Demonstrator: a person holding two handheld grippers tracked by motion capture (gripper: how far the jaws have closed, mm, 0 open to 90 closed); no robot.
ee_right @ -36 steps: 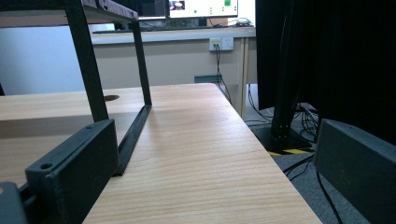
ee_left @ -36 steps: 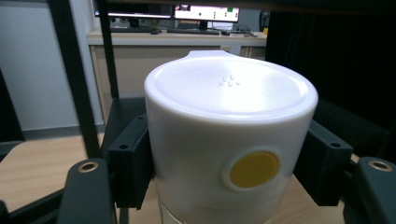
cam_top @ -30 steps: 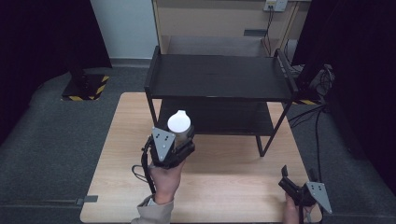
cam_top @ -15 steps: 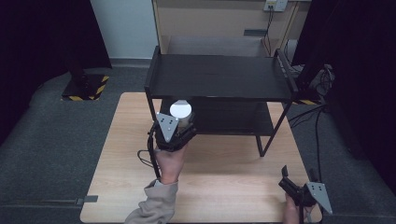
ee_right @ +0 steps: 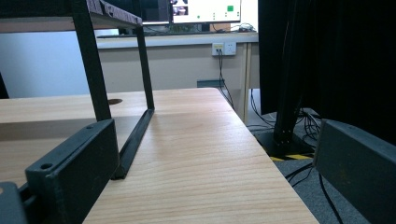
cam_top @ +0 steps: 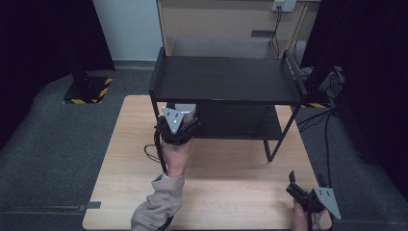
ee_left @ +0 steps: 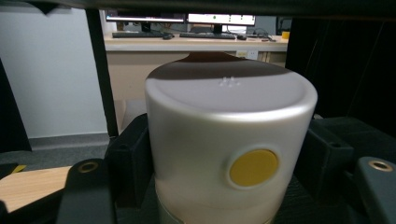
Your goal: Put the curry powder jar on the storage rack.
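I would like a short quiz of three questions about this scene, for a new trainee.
1. True or false: the left gripper holds the white cylinder between its jaws.
2. What colour is the round spot on the cylinder's side? A) yellow B) blue C) red
3. On what does the black shelf rack stand?

Key:
1. True; the jaws press on both sides of it.
2. A, yellow.
3. On the wooden table. The right gripper is over the table's near right corner, with its jaws open and nothing between them.
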